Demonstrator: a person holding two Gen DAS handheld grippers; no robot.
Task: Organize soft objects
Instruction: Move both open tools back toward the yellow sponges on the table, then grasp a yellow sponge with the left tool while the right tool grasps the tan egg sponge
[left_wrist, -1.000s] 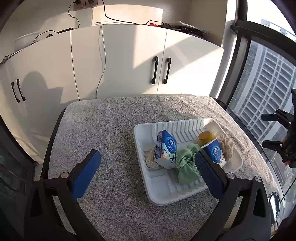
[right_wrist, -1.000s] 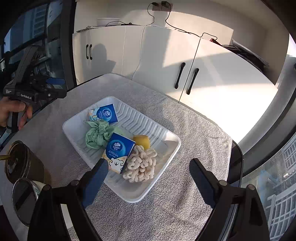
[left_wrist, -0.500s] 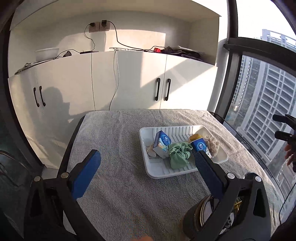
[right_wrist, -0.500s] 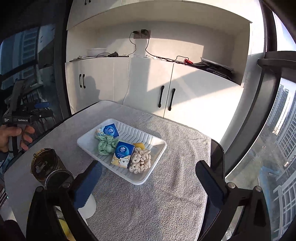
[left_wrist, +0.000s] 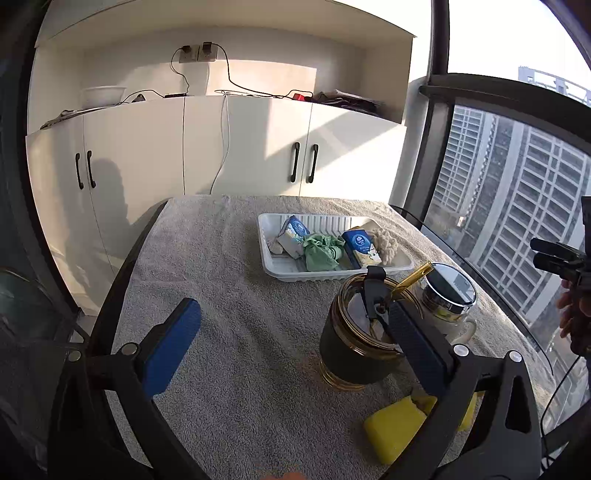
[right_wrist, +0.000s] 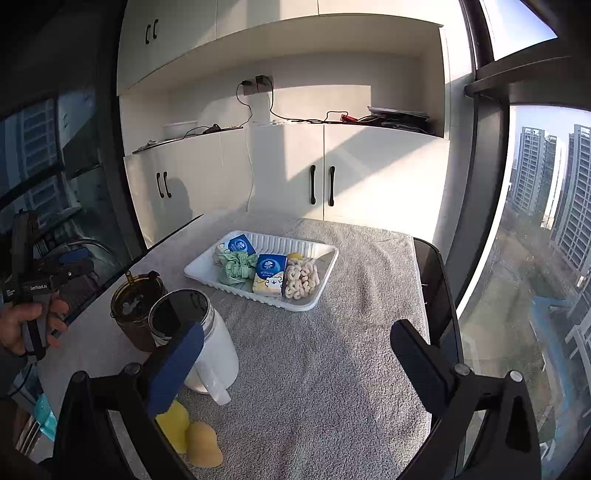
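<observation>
A white ribbed tray (left_wrist: 273, 266) (right_wrist: 199, 271) lies far out on the grey towel. In it are two blue tissue packs (left_wrist: 360, 245) (right_wrist: 271, 273), a green cloth bundle (left_wrist: 321, 253) (right_wrist: 236, 267), a cream knotted rope piece (left_wrist: 384, 240) (right_wrist: 301, 277) and a yellow item (right_wrist: 294, 255). My left gripper (left_wrist: 295, 339) is open and empty, well back from the tray. My right gripper (right_wrist: 295, 358) is open wide and empty, also back from it. Yellow sponges (left_wrist: 395, 430) (right_wrist: 192, 439) lie near the front edge.
A dark tumbler with a gold straw (left_wrist: 360, 332) (right_wrist: 135, 310) and a white mug with a dark lid (left_wrist: 448, 299) (right_wrist: 195, 336) stand between the grippers and the tray. White cabinets (left_wrist: 240, 147) rise behind the table; windows (left_wrist: 517, 184) flank the right.
Both grippers have pulled back from the tray, so it looks smaller and farther. The tumbler, mug and yellow sponges have come into view. The right gripper rolled towards level.
</observation>
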